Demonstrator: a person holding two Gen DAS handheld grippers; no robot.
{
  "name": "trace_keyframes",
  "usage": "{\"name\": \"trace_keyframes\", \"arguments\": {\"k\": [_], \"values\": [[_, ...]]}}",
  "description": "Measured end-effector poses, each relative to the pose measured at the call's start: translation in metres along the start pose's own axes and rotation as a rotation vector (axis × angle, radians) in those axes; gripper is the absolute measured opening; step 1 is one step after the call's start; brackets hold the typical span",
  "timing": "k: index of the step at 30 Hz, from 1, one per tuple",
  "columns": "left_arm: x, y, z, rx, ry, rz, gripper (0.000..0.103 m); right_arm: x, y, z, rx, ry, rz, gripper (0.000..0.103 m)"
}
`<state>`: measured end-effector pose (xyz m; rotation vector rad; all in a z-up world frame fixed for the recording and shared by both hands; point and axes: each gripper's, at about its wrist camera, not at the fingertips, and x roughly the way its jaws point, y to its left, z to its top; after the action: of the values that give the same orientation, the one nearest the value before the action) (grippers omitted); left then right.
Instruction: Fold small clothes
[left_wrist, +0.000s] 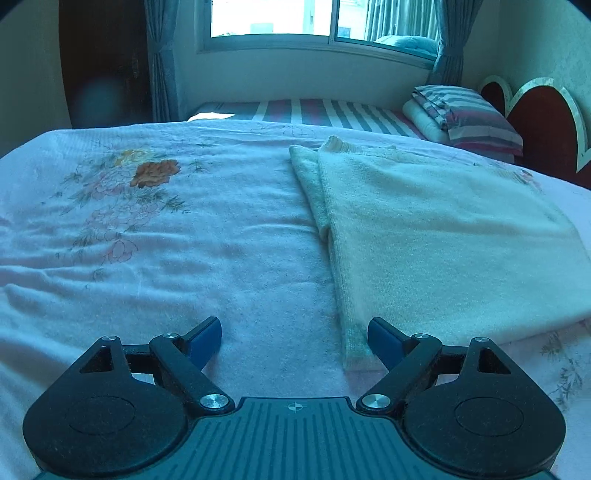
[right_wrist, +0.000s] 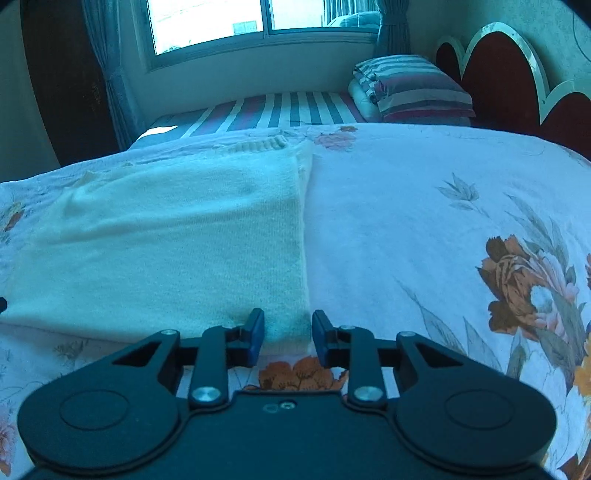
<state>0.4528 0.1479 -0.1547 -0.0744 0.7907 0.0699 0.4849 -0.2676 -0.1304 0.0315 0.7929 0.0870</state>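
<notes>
— hovering low on the left, the left gripper (left_wrist: 294, 341) has its blue fingers (left_wrist: 207, 338) spread wide over the pink floral bedspread (left_wrist: 166, 240), nothing between them.
— and the garment?
— cream knit sweater (left_wrist: 443, 240), folded flat on the bedspread, its near left corner just beside the right-hand finger.
— over to the other side?
— right gripper (right_wrist: 288, 338), fingers (right_wrist: 256, 334) parted narrowly around the sweater's (right_wrist: 166, 251) near right corner, not clamped on it. striped pillow (right_wrist: 417, 88) sits well back by the headboard (right_wrist: 491, 74).
</notes>
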Motion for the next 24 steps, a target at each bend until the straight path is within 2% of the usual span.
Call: {"name": "trace_keyframes", "arguments": {"k": [10, 16, 20, 22, 24], "values": [[-0.031, -0.006, -0.01, -0.143, -0.016, -0.108, 0.086, -0.043, 0.008, 0.0, 0.069, -0.102, 0.036, 0.029], [-0.032, -0.006, -0.016, -0.255, -0.011, -0.171, 0.086, -0.05, 0.019, -0.002, 0.064, -0.117, 0.066, 0.029], [-0.024, -0.002, -0.026, -0.411, 0.003, -0.279, 0.085, -0.05, 0.023, -0.004, 0.062, -0.114, 0.077, 0.03], [-0.015, 0.004, -0.035, -0.532, 0.017, -0.344, 0.075, -0.049, 0.025, -0.005, 0.061, -0.111, 0.083, 0.03], [-0.005, 0.011, -0.045, -0.655, 0.024, -0.379, 0.074, -0.048, 0.027, -0.006, 0.055, -0.107, 0.087, 0.03]]}}
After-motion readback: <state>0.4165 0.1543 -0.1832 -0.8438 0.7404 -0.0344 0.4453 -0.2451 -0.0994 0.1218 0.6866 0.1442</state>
